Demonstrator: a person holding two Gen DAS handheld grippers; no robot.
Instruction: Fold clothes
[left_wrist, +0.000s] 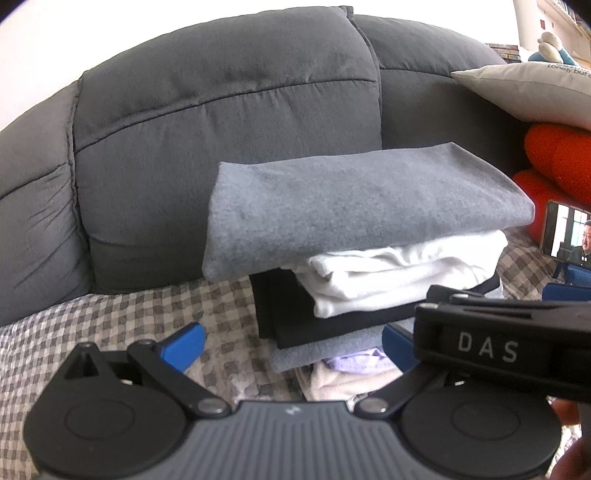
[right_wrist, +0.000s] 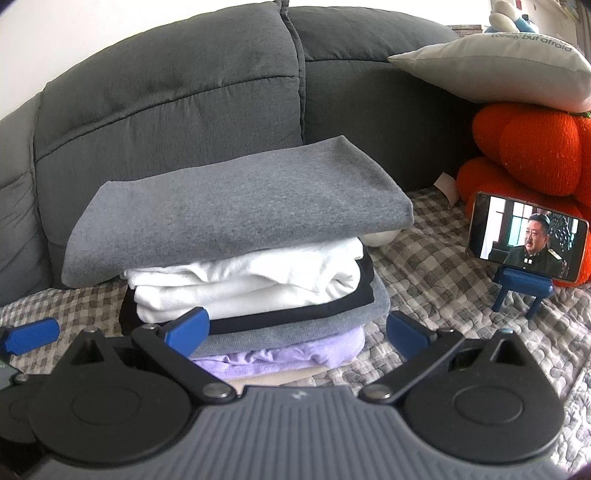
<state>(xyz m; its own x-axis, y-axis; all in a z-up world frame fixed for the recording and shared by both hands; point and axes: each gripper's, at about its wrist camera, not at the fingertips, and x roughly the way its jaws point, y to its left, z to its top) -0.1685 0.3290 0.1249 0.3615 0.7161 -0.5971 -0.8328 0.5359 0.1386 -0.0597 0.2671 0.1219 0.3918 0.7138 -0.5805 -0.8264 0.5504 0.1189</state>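
A stack of folded clothes (left_wrist: 369, 266) (right_wrist: 243, 266) stands on the checked sofa cover. On top lies a grey folded garment (left_wrist: 351, 206) (right_wrist: 240, 206), with white (right_wrist: 251, 284), black, grey and lilac (right_wrist: 295, 354) pieces under it. My left gripper (left_wrist: 291, 343) is open just in front of the stack's lower layers, nothing between its blue fingertips. My right gripper (right_wrist: 295, 328) is open too, its blue pads on either side of the stack's front edge. In the left wrist view the right gripper's black body (left_wrist: 498, 350) crosses the lower right.
Dark grey sofa back cushions (left_wrist: 221, 122) (right_wrist: 166, 92) rise behind the stack. A phone (right_wrist: 524, 240) (left_wrist: 565, 232) playing video leans on a blue stand at right, in front of an orange plush (right_wrist: 532, 147) under a pale pillow (right_wrist: 498, 70). Checked cover (left_wrist: 110, 325) spreads to the left.
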